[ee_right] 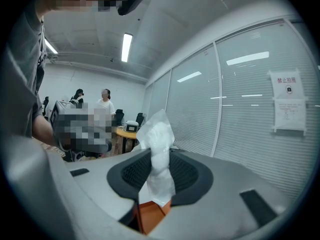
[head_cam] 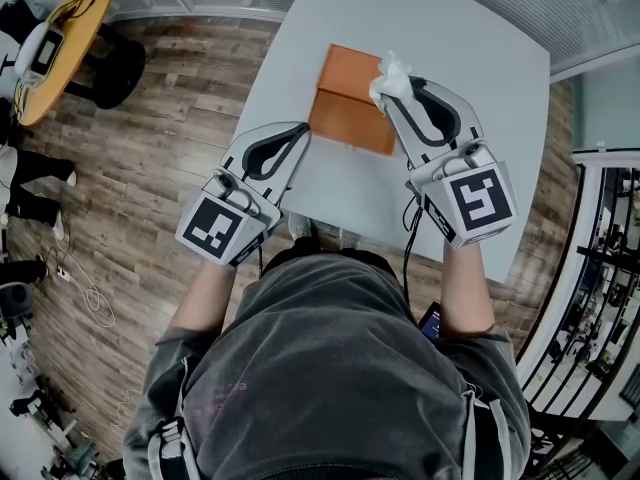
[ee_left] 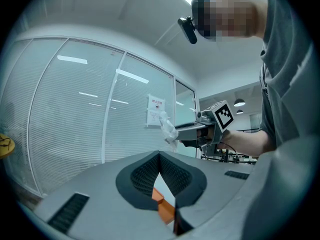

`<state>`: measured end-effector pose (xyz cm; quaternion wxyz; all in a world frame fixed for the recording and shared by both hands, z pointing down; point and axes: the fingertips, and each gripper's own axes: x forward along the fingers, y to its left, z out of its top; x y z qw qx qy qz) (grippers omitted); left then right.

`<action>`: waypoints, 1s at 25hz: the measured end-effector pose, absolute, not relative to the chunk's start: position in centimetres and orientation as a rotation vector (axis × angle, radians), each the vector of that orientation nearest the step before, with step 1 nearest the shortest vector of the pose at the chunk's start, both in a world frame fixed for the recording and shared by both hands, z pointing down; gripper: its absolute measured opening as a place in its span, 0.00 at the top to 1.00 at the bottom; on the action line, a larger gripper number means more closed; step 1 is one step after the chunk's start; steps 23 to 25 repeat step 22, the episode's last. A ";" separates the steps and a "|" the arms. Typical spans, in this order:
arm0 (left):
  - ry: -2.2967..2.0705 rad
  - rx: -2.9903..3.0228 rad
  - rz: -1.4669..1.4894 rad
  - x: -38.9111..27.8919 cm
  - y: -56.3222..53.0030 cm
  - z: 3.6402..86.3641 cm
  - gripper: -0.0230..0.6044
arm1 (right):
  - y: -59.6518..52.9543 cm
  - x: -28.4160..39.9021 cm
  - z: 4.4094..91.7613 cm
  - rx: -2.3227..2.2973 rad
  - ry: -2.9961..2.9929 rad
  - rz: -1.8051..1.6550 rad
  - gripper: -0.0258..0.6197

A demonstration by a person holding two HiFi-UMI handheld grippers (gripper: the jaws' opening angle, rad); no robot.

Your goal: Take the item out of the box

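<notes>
The taking-out looks nearly done. The right gripper has its jaws pinching the item, a crumpled white packet in clear wrap. The packet sticks up from between the pads at about 2 o'clock of the orange box, over the right rim and not down inside. The left gripper sits at the box's 8 o'clock, its jaws pressed together at the tips with nothing between them, just beside the left wall. Whether it touches the box I cannot tell, though it seems placed to steady it. As I judge it, the next move calls for carrying the packet clear of the rim, setting it on the white tabletop, and then spreading the jaws. The soft wrap could snag on the box edge or drag the light box along. Open room is best from 12 to 3 o'clock of the box, where the surface is bare. At 6 o'clock only a narrow strip lies before the near edge by the person. At 9 o'clock the edge runs close, with wooden floor below the left gripper's body.
</notes>
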<state>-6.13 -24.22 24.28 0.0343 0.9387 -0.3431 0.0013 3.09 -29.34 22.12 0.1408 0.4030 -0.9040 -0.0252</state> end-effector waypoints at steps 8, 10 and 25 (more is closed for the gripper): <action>-1.054 2.881 0.008 -6.3 -24.1 24.2 0.95 | -29.3 3.0 21.9 1.170 -2.612 -0.069 0.79; -1.056 2.876 0.023 -6.3 -24.2 24.5 0.95 | -29.3 3.1 22.0 1.173 -2.611 -0.067 0.79; -1.043 2.880 0.014 -6.1 -24.2 24.4 0.95 | -29.3 3.0 22.2 1.160 -2.610 -0.063 0.79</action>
